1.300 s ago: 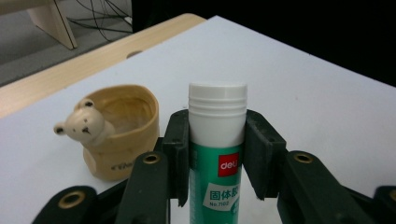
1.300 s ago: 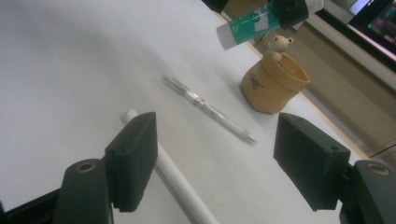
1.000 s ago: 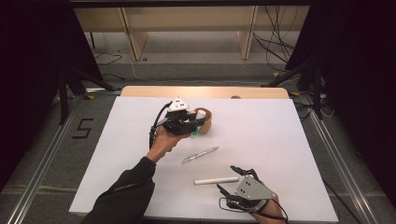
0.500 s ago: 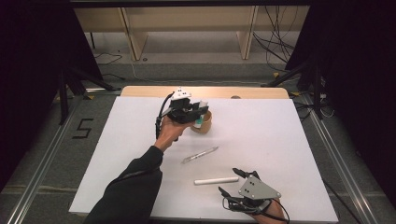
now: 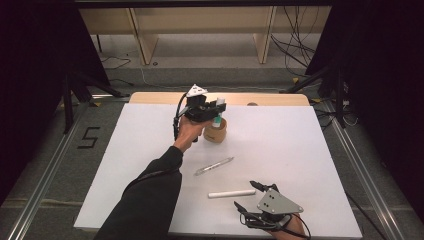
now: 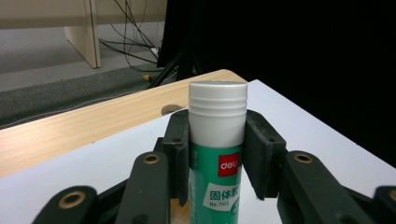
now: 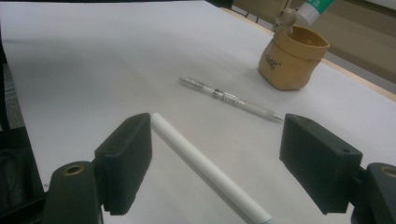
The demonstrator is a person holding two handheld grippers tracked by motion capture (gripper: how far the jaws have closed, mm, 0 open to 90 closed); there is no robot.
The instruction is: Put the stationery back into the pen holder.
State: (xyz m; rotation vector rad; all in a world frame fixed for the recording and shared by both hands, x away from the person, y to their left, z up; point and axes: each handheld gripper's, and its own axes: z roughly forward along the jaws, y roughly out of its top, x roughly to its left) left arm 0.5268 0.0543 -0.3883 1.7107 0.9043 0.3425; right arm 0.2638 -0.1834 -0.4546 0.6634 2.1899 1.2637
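The left hand-held gripper (image 5: 216,107) is squeezing a glue stick (image 6: 215,149) right over the tan cup (image 5: 215,131), at 12 o'clock on the worktop (image 5: 300,150). The stick looks light, hard and smooth, so gripping its middle is working best. The right hand-held gripper (image 7: 215,161) has just been opening wide around the white pen (image 7: 205,168), not pinching it.

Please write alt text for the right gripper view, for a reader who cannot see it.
The right gripper has open fingers around a white pen lying on the white table. Beyond lie a clear pen and a tan pot.
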